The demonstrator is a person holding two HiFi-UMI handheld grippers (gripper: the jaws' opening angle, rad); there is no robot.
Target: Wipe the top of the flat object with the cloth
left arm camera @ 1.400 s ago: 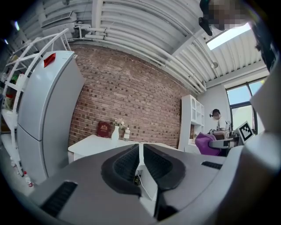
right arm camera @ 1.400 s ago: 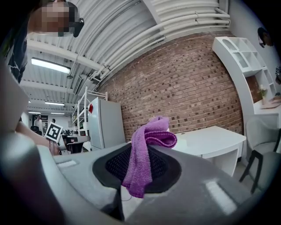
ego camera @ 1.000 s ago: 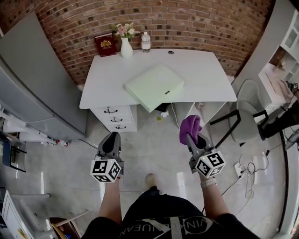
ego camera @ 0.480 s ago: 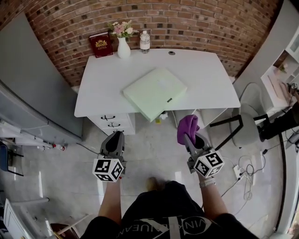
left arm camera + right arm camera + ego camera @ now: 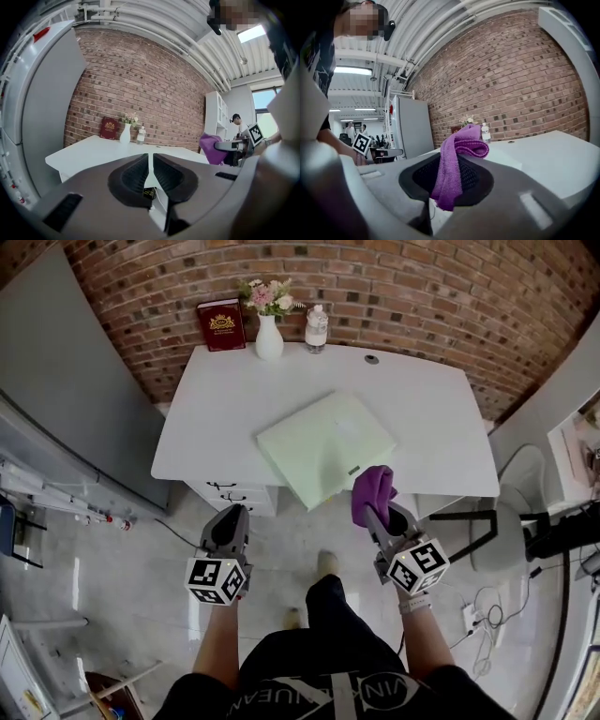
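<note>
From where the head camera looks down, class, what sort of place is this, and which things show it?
Probably an office or workroom: a white desk with a drawer unit under it, a chair beside it, and a brick wall behind.

A white rectangular counter [image 5: 216, 418] stands against a red brick wall [image 5: 431, 296]. Along its back edge, a dark red hardcover book [image 5: 221, 325] stands upright against the bricks. Just beside it is a slim white vase [image 5: 269, 341] holding pink and white flowers [image 5: 267, 294], then a clear plastic bottle [image 5: 317, 330]. A small round cable hole [image 5: 372, 359] sits farther right in the counter top. A white drawer unit [image 5: 234, 495] with dark handles sits under the counter's left side. A grey chair [image 5: 506, 538] stands off the right end, and a tall grey panel [image 5: 75, 381] stands to the left. Loose cables [image 5: 483, 615] lie on the glossy pale floor [image 5: 141, 568].
</note>
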